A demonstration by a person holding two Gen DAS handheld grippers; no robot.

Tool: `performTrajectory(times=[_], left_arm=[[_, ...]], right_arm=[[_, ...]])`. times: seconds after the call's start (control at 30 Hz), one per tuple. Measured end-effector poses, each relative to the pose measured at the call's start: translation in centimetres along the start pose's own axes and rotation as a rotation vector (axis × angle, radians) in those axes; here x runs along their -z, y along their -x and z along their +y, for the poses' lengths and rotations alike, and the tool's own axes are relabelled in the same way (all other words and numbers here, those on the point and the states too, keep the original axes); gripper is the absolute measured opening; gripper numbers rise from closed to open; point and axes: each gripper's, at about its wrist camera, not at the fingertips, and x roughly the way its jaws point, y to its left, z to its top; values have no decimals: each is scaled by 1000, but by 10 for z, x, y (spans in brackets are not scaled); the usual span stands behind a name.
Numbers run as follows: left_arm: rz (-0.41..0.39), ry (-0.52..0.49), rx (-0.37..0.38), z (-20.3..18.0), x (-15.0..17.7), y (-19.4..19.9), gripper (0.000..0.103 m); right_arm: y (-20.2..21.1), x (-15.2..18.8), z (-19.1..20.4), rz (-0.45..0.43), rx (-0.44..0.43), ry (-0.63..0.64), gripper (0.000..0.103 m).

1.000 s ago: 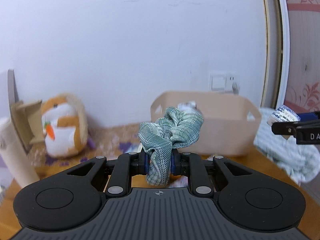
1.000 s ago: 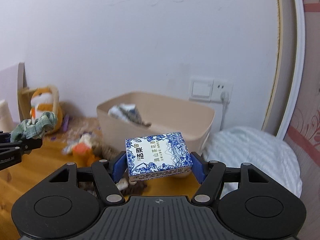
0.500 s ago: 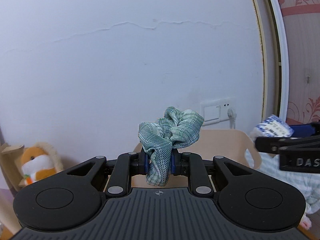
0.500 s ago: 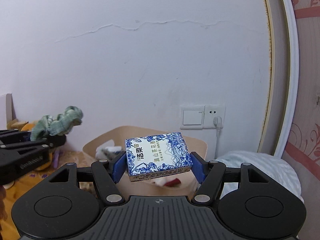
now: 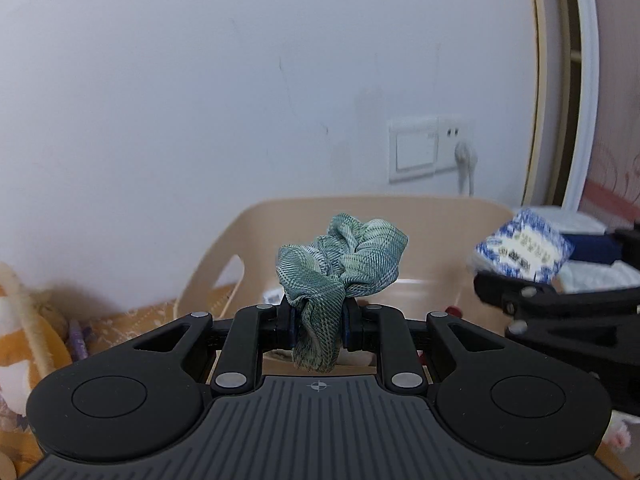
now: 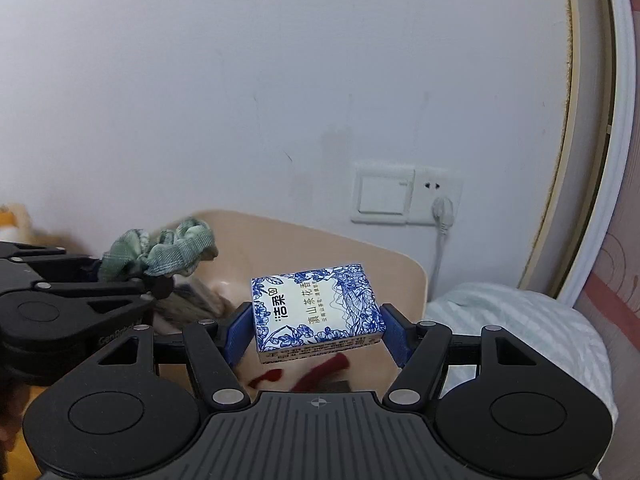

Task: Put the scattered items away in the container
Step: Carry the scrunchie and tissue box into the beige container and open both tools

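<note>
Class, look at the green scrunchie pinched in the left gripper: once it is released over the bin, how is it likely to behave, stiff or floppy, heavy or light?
The green scrunchie looks floppy: its fabric bunches and folds above the left gripper. It is probably light, since a narrow pinch holds it. Released, it would likely drop softly into the beige bin without rolling.

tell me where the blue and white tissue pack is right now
The tissue pack is clamped in the right tongs, held over the beige bin, right of the green scrunchie.
</note>
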Motion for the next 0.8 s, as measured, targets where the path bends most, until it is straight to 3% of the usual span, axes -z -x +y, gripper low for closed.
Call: performTrajectory(times=[0.17,0.37,0.47,0.53,0.6,0.8], left_arm=[[33,7,14,-11,-12,-5,20],[48,-4,0,-7,-4,-5,31],[41,-13,6,-8,-6,-3,46],[24,-15,-23,-7,-7,0,62],[7,-8,-40,-3,-8,4,70],[-36,20,-51,17,-7,20,77]], right_arm=[[-22,3,-3,49,5,-2,63],[-36,15,-2,88,22,3,63],[-42,14,-2,101,16,3,64],[-40,16,-1,100,15,13,69],[-39,16,-2,87,25,20,70],[-21,13,-7,64,24,-9,75]])
